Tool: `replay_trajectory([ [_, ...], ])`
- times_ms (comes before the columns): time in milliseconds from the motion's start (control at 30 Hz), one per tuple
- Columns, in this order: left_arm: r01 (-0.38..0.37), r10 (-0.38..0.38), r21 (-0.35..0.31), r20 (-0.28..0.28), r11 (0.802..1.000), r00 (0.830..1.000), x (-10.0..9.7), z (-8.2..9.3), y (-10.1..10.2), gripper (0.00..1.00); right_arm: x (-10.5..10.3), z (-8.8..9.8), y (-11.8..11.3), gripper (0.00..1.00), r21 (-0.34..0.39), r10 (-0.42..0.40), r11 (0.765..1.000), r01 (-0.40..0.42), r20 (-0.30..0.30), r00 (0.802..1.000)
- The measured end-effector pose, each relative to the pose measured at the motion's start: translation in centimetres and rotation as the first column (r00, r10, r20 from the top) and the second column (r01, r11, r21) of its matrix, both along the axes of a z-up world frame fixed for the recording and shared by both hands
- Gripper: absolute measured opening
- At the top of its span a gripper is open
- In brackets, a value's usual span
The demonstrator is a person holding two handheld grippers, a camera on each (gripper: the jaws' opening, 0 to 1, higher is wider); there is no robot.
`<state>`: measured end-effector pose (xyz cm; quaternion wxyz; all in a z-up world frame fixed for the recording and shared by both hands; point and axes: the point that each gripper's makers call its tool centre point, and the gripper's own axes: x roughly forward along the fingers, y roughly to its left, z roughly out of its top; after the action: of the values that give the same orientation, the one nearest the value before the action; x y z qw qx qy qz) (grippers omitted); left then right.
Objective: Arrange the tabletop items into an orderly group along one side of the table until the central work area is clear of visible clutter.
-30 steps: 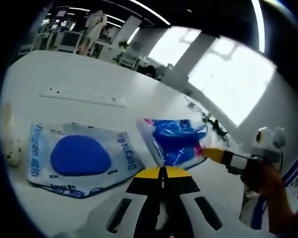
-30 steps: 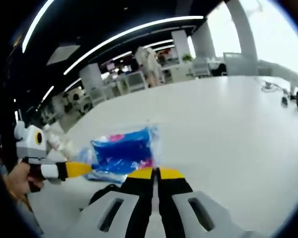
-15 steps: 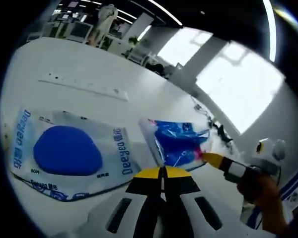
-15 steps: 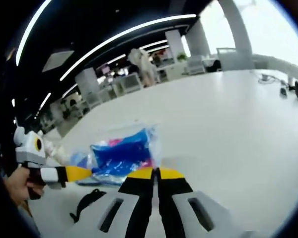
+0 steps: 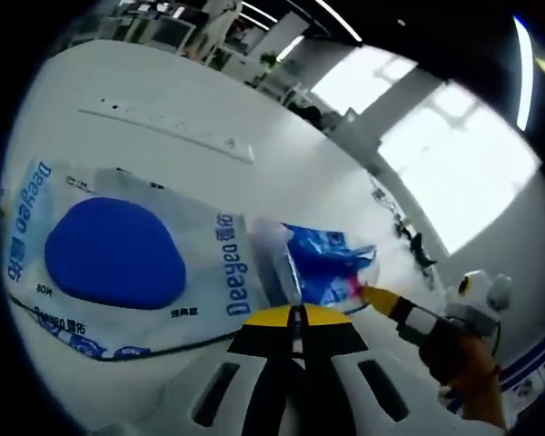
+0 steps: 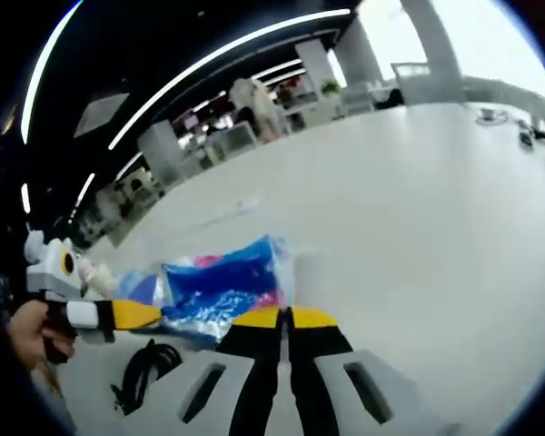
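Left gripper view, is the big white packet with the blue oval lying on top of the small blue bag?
No, the big white packet lies flat on the table, with the small blue bag overlapping its edge.

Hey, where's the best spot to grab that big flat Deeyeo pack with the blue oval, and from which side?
Probably by a thin edge. The Deeyeo pack lies flat on the white table, so its broad face offers no purchase. Its edge nearest the left hand-held gripper looks easiest: come in low along the table and pinch the sealed border, clear of the blue bag.
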<state>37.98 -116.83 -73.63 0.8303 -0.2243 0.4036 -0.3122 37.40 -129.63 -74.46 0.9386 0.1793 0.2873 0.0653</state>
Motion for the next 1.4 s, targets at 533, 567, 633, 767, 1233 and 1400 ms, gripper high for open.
replay_trajectory([
  [533,-0.003,0.002,0.017,0.009,1.000,1.000,0.2,-0.5,-0.5,0.01,0.5,-1.5,-1.1,0.02,-0.049,0.010,0.999,-0.012,-0.034,0.999],
  [567,-0.005,0.005,0.019,0.009,1.000,1.000,0.2,-0.4,-0.5,0.01,0.5,-1.5,-1.0,0.02,-0.046,0.011,0.999,-0.012,-0.033,0.999],
  [633,-0.006,0.006,0.028,0.010,1.000,1.000,0.1,-0.4,-0.4,0.01,0.5,-1.6,-1.1,0.03,-0.051,0.012,0.999,-0.014,-0.037,0.999],
  [767,0.023,-0.027,0.071,0.052,0.997,0.998,-0.1,-0.4,-0.2,0.00,0.6,-1.4,-1.3,0.05,-0.063,0.010,0.998,-0.012,-0.031,0.999],
  [1233,0.073,-0.130,0.216,0.263,0.974,0.956,1.0,2.2,1.8,0.00,0.3,1.0,0.8,0.30,-0.166,0.105,0.981,-0.103,0.002,0.995],
  [1400,0.070,-0.148,0.236,0.333,0.969,0.931,1.3,3.3,3.1,0.00,-0.3,1.9,1.9,0.38,-0.188,0.137,0.973,-0.135,-0.006,0.991],
])
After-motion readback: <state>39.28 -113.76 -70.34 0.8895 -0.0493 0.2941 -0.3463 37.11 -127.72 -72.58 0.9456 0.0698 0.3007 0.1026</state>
